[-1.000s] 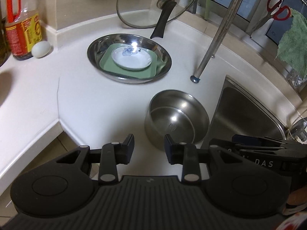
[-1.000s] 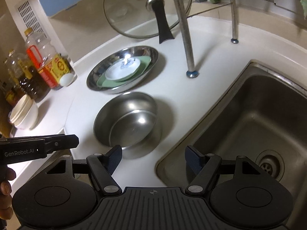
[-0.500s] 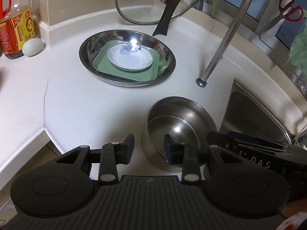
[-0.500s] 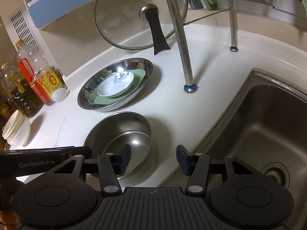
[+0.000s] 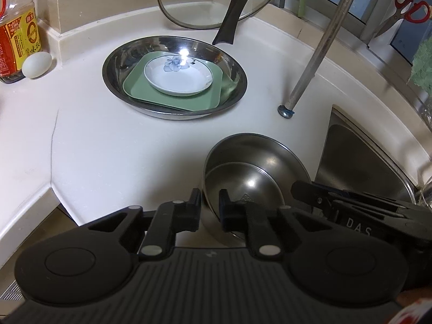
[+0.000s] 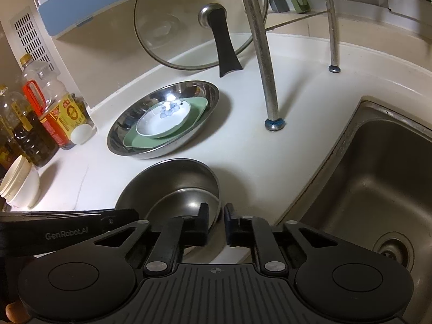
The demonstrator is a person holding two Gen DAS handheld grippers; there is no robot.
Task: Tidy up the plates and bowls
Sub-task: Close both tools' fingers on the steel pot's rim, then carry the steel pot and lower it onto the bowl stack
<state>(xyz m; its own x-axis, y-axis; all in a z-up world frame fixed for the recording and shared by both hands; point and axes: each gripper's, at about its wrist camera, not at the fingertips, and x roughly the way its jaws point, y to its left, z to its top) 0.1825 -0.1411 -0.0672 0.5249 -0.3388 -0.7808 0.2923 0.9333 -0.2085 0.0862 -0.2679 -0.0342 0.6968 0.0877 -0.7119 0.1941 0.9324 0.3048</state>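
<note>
Two nested steel bowls [image 5: 256, 162] [image 6: 172, 178] stand on the white counter near the sink. My left gripper [image 5: 210, 202] is closing, with the bowls' left rim between its pads. My right gripper [image 6: 216, 217] is closing too, and the rim on the sink side is pinched between its pads. Each gripper shows at the edge of the other's view. Farther back, a wide steel dish [image 5: 118, 86] [image 6: 121, 135] holds a green square plate [image 5: 140, 89] [image 6: 135, 140]. On that plate lies a white saucer [image 5: 178, 78] [image 6: 159, 124] with a blue flower.
A glass lid [image 5: 205, 0] leans on the back wall behind the dish. A rack leg [image 5: 310, 67] stands on the counter beside the sink [image 6: 378, 175]. At the left are an oil bottle [image 5: 16, 40], an egg [image 5: 36, 64] and white cups [image 6: 19, 186]. The counter edge drops at the lower left.
Both grippers have come down and closer to the nested bowls. Their jaws have narrowed from wide apart to a thin gap around the rim.
</note>
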